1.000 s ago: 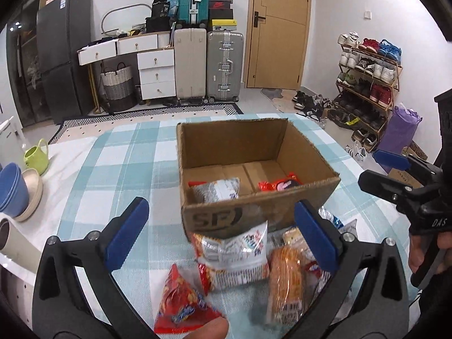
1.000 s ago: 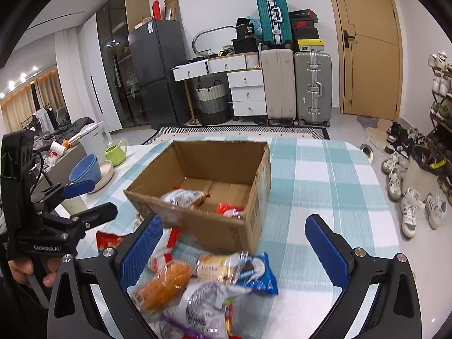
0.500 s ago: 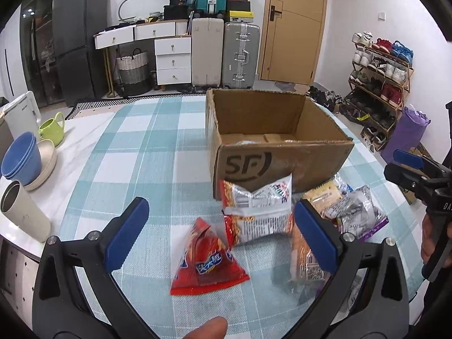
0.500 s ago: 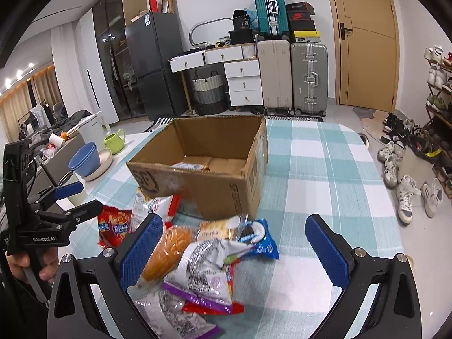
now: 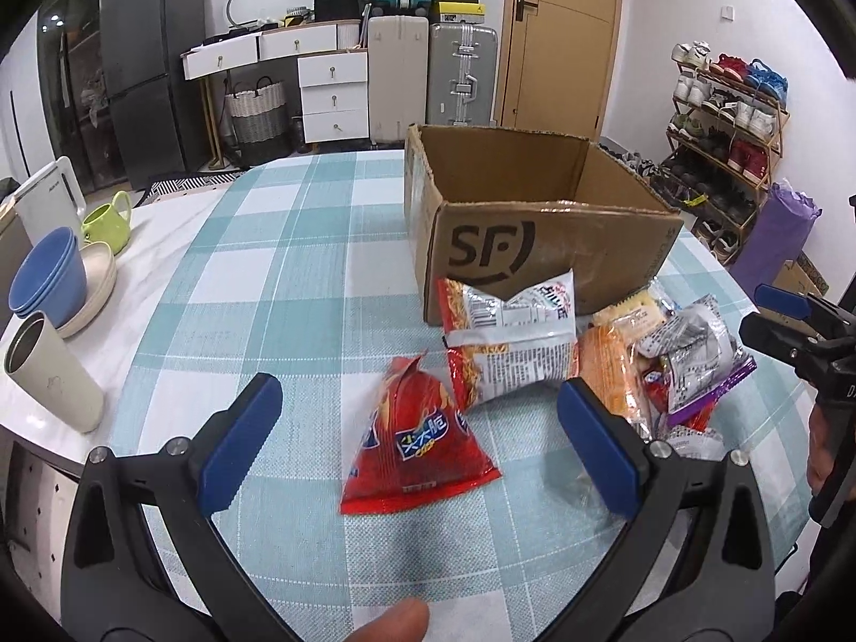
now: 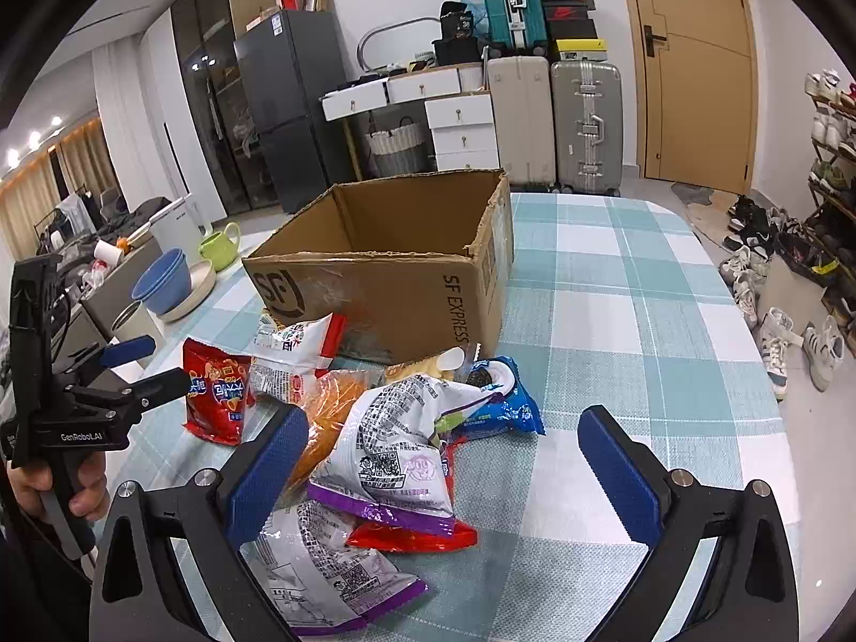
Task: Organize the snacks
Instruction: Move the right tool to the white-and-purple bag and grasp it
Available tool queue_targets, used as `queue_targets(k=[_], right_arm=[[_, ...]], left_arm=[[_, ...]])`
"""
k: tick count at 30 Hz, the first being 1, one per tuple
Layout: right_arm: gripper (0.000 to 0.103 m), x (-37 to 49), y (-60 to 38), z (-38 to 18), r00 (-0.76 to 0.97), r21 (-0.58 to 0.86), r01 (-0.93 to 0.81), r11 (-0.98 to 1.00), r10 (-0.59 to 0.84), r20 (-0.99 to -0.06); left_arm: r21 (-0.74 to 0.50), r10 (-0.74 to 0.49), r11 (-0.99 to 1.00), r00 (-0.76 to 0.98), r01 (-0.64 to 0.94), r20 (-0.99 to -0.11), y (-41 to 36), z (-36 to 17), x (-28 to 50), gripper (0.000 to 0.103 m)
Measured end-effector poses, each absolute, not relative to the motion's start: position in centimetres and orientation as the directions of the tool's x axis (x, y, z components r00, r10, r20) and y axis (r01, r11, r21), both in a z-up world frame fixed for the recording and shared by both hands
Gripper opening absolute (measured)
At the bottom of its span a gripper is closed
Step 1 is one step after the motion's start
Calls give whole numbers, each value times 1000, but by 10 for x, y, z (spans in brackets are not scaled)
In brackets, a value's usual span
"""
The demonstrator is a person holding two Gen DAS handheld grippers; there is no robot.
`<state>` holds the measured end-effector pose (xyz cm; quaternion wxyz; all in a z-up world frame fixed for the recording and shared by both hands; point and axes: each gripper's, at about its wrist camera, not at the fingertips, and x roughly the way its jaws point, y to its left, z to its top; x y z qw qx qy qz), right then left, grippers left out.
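Note:
An open cardboard SF box (image 5: 540,224) stands on the checked tablecloth; it also shows in the right wrist view (image 6: 385,273). Several snack packs lie in front of it: a red triangular chip bag (image 5: 417,438), a red-and-white noodle pack (image 5: 508,342), an orange bun pack (image 5: 610,374) and a white-and-purple pack (image 6: 396,444) beside a blue cookie pack (image 6: 497,401). My left gripper (image 5: 417,449) is open and empty, its jaws either side of the red chip bag. My right gripper (image 6: 444,476) is open and empty over the white-and-purple pack.
Blue bowls (image 5: 48,278), a beige plate, a cream tumbler (image 5: 53,374) and a green watering can (image 5: 107,219) stand at the table's left edge. A shoe rack (image 5: 733,123), suitcases and drawers are beyond the table.
Both grippers have pulled back and dropped lower from over the box toward the snack pile. The box's inside is now out of sight. Both stay open and empty.

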<state>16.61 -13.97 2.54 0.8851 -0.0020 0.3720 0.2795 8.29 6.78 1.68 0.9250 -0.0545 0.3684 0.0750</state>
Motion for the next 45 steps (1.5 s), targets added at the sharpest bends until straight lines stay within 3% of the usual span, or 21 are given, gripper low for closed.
queue_targets(k=[17,22,26,28,33,36,45], right_arm=[[102,177,-130,-5,482,277,-484,830,517,-707],[85,179,-130,-9,453,337,-493,802,568,-687],[80,180,-131,-10,463,351,-487,800,577,-673],[68,181,-131,-11,443,375,-495,784,599,-668],[53,179,-131,-11,419,401,-515,758,631,-654],[48,176,-131,-8,431,392,-525,755,633,-642],[47,167,-139,11,483,393,-555,734,668,-566]], left_arm=[[-42,98,980,659,-193,-745,77,-15,92,103],[-52,93,978,648,-201,-756,81,-22,97,103],[-51,93,978,642,-203,-761,82,-27,100,103],[-54,89,978,640,-200,-763,82,-29,99,103],[-61,90,976,646,-208,-758,84,-31,99,103],[-65,89,975,644,-212,-760,85,-31,99,103],[-62,85,977,640,-203,-764,83,-33,100,102]])
